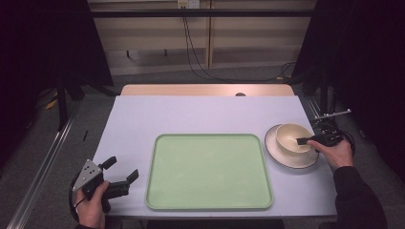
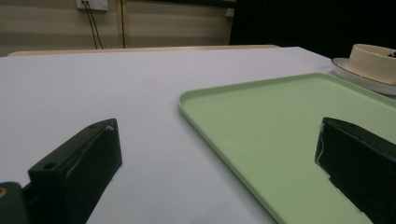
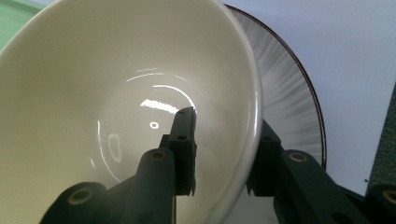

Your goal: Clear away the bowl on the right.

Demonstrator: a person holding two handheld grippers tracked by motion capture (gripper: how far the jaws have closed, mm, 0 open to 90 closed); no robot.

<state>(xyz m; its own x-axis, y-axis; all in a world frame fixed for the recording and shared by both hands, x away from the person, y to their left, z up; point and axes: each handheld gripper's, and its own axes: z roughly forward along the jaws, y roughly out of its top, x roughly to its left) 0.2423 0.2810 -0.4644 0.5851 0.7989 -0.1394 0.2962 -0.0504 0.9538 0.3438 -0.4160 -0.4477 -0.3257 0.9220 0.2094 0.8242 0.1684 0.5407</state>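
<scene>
The right gripper (image 1: 305,141) straddles the near-right rim of the cream bowl (image 1: 289,135), 1 jaw inside, 1 outside, pinching the wall or about to. The bowl sits on a dark-rimmed plate (image 1: 286,160) at the desk's (image 1: 200,114) right, just beside the green tray (image 1: 208,171). To lift well, squeeze firmly and raise straight so the plate stays down. The left gripper (image 1: 122,169) rests near left, jaws spread, empty. Count: 1 bowl, 1 plate, 1 tray, 2 grippers.
</scene>
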